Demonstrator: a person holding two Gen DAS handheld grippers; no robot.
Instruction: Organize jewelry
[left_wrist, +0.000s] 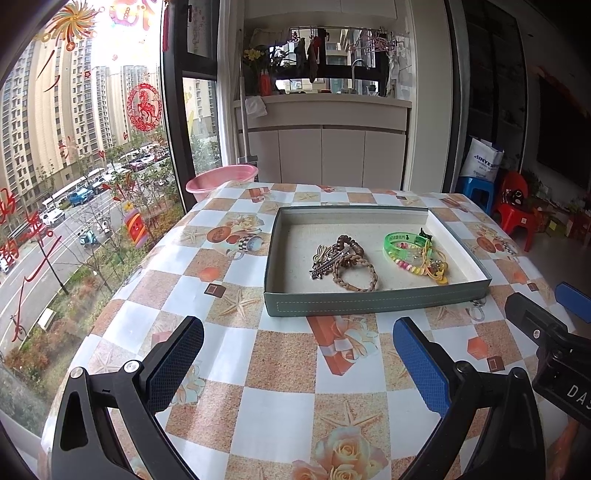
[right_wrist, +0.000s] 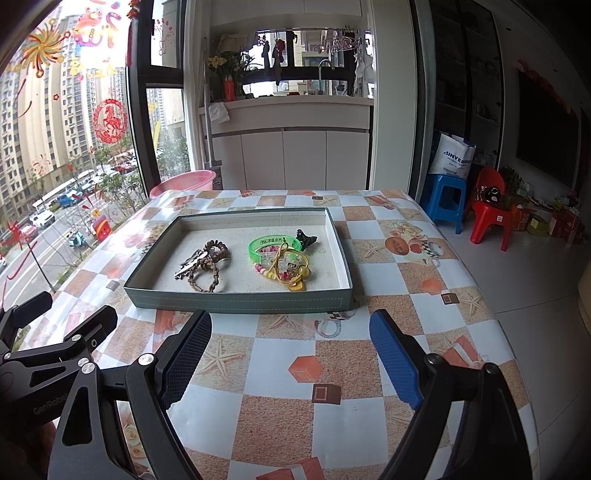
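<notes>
A bright room with a tall window (left_wrist: 92, 147) on the left and white cabinets (right_wrist: 288, 158) at the back holds a counter (left_wrist: 280, 369) covered in a checked, flowered cloth. A pink basin (left_wrist: 225, 179) sits past its far left corner; a blue stool (right_wrist: 445, 195) and red chair (right_wrist: 491, 214) stand on the floor to the right. On the counter lies a shallow grey-green tray (left_wrist: 369, 304). Inside it are two piles of jewelry: brown braided and beaded bracelets (right_wrist: 207, 264) on the left, and a green bangle (right_wrist: 275, 243) with yellow and pink beaded pieces (right_wrist: 288, 271) and a dark clip (right_wrist: 306, 238) on the right. The piles lie apart. Nothing stands between the tools and the tray. The left tool (left_wrist: 295, 365) and right tool (right_wrist: 291, 362) both hang above bare cloth, just short of the tray, fingers spread wide, empty, touching nothing.
</notes>
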